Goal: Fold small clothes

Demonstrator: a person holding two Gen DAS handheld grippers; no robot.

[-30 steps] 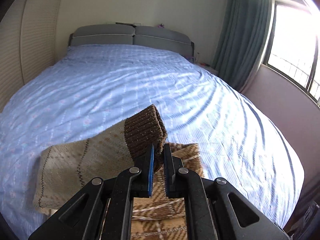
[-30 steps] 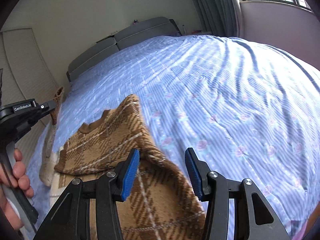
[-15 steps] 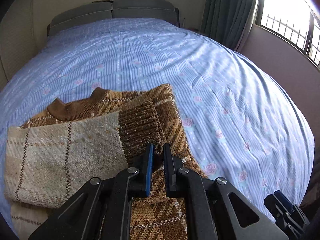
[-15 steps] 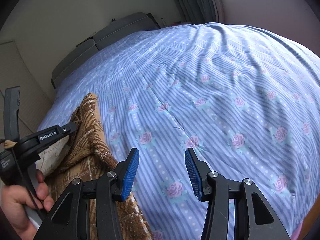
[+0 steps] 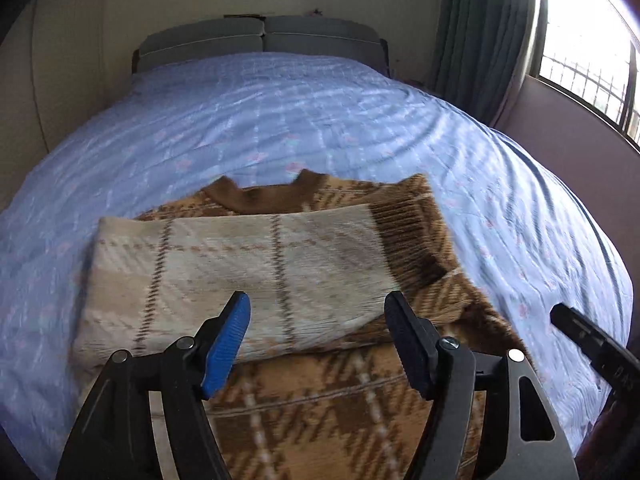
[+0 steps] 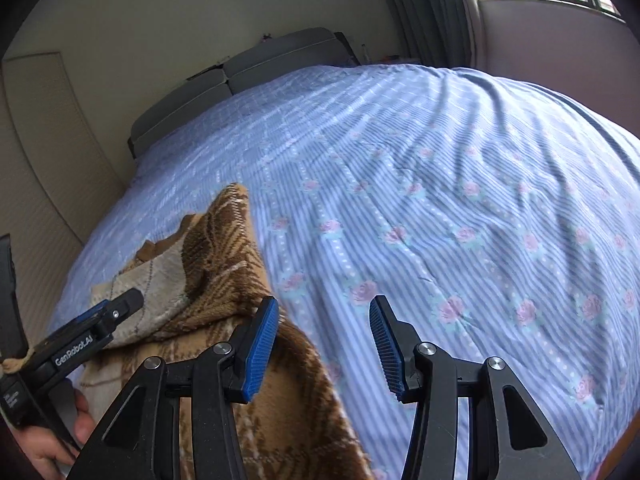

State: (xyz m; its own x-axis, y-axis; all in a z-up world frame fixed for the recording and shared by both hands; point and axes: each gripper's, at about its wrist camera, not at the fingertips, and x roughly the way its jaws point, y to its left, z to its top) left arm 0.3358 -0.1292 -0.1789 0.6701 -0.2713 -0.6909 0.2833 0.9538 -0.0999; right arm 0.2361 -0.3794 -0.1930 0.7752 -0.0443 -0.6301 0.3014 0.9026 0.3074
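A bed (image 5: pixel 360 120) with a blue striped, rose-print cover fills both views. On its near left part lies a brown plaid sweater (image 5: pixel 320 408), one cream sleeve (image 5: pixel 240 272) folded across its chest, cuff toward the right. The left tool (image 5: pixel 318 340) hovers over the sleeve, jaws apart; the right tool (image 6: pixel 323 350) hangs apart above the sweater's right edge

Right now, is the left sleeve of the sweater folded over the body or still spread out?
Folded over. The sleeve lies flat across the sweater below the collar, pale inner side up, and the left gripper is open, holding nothing.
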